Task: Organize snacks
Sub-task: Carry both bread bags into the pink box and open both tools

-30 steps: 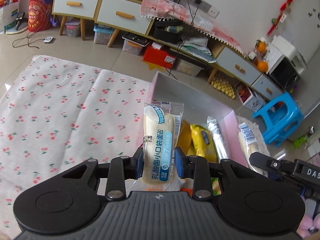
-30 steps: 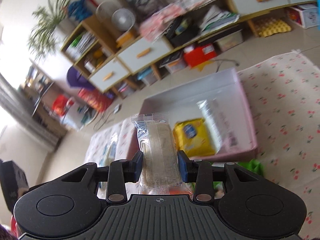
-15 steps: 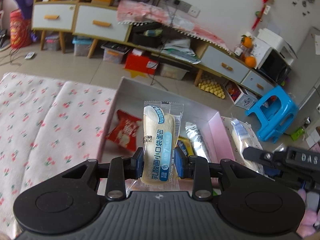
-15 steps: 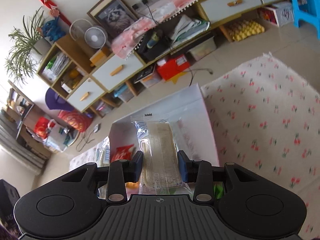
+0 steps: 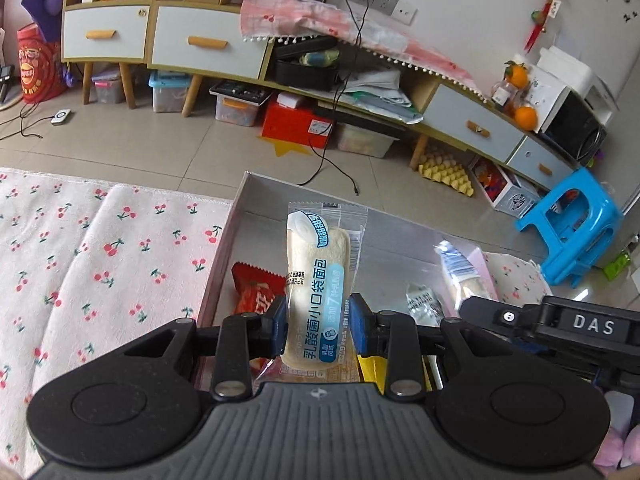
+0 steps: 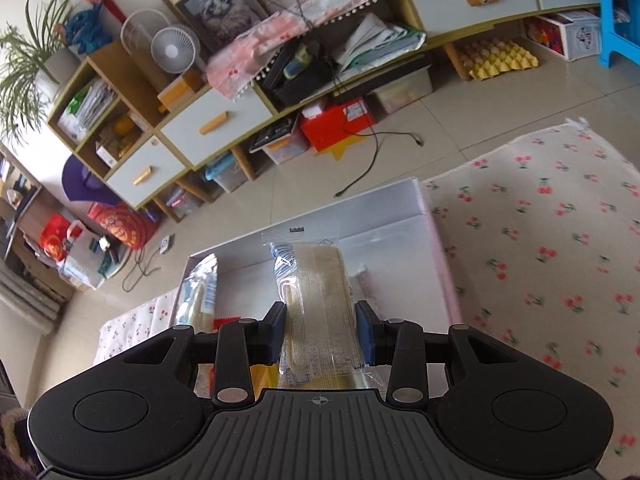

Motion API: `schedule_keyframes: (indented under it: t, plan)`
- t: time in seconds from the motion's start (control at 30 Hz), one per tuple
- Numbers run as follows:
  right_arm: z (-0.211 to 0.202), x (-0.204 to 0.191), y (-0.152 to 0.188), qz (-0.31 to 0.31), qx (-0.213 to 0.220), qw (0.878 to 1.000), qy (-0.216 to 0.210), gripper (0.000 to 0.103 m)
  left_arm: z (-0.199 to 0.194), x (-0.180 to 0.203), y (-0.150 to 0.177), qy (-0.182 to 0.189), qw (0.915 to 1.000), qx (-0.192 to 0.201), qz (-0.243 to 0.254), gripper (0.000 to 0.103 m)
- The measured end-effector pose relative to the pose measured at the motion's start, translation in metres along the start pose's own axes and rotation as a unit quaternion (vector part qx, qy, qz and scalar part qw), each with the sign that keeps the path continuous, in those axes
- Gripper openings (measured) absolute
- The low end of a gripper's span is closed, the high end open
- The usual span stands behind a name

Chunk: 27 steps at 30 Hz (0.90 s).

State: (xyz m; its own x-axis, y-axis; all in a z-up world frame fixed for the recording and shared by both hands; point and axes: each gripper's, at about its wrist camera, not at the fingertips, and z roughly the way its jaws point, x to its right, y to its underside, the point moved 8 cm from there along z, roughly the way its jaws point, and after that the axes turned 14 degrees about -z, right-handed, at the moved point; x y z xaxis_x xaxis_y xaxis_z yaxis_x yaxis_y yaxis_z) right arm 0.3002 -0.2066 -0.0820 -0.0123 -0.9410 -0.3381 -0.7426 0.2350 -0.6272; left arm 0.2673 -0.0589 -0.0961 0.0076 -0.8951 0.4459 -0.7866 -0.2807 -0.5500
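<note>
Between each gripper's fingers: bread packet clamped upright, above box

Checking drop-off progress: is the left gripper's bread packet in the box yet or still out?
Out. The bread packet is clamped upright in the left gripper, jaws shut on it, held above the open box.

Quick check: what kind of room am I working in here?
Most likely a lived-in home living room: a low cabinet with drawers along the wall, a small fan, a cherry-print cloth and a snack box over a tiled floor.
</note>
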Motion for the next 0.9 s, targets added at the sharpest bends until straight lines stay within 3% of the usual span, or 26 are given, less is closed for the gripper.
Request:
schedule_keyframes:
  t: [0.33, 0.4, 0.47, 0.5, 0.9]
  plan:
    - [0.023, -0.004, -0.008, -0.017, 0.0, 1.0, -0.002, 0.038, 0.009, -0.004, -0.003, 0.012, 0.9997, -0.007, -0.021, 0.03]
    - [0.024, -0.003, -0.008, -0.013, 0.005, 1.0, -0.009, 0.039, 0.009, -0.003, -0.002, 0.017, 0.9997, -0.009, -0.017, 0.034]
    - [0.024, -0.001, -0.007, -0.003, 0.004, 1.0, -0.012, 0.043, 0.008, 0.0, -0.002, 0.019, 0.9997, -0.01, -0.011, 0.052]
    - [0.024, 0.0, -0.006, 0.003, 0.001, 1.0, -0.013, 0.049, 0.008, 0.001, -0.002, 0.019, 0.9998, -0.008, -0.009, 0.055]
    - [-0.011, -0.008, -0.005, -0.012, 0.01, 1.0, 0.002, 0.064, -0.022, 0.011, 0.005, 0.027, 0.9995, -0.016, 0.005, 0.072]
